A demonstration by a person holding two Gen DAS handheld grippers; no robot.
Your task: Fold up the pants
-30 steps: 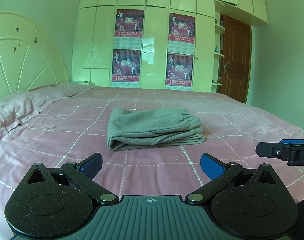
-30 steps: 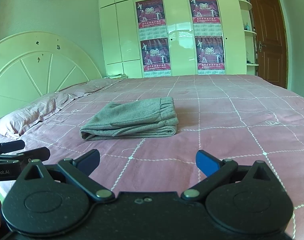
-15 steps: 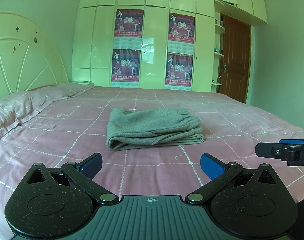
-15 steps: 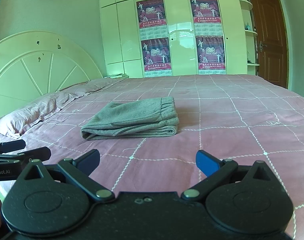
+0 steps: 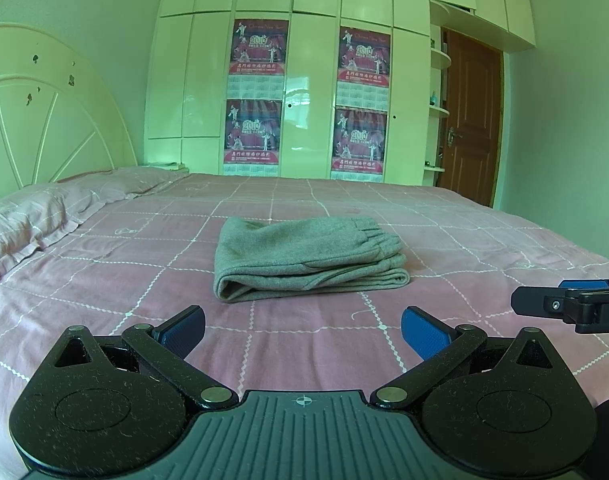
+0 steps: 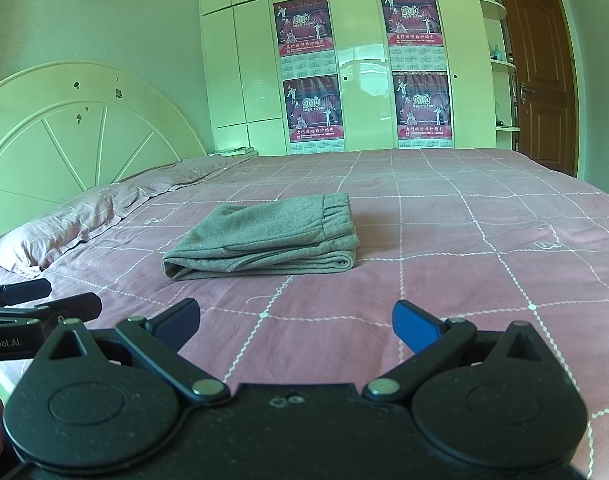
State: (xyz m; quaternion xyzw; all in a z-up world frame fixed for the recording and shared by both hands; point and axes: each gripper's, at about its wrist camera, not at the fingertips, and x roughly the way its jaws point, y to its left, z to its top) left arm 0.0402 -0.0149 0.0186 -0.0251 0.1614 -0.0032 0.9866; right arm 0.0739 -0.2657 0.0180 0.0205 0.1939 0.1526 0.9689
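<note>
Folded and done, by the look of it!
Grey pants (image 5: 308, 258) stacked mid-bed (image 5: 484, 240); left gripper (image 5: 302, 326) and right gripper (image 6: 294, 322) both spread wide, empty, near the bed's front edge. Next, likely only a tidy-up.

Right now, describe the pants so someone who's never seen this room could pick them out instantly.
Find the big bed with the pink checked bedspread and the white fan-patterned headboard. Near its middle, ahead of both open grippers, lie the folded grey pants, elastic waistband toward the door side. They are the only grey thing on the bed; the pillow by the headboard is pink like the cover.
</note>
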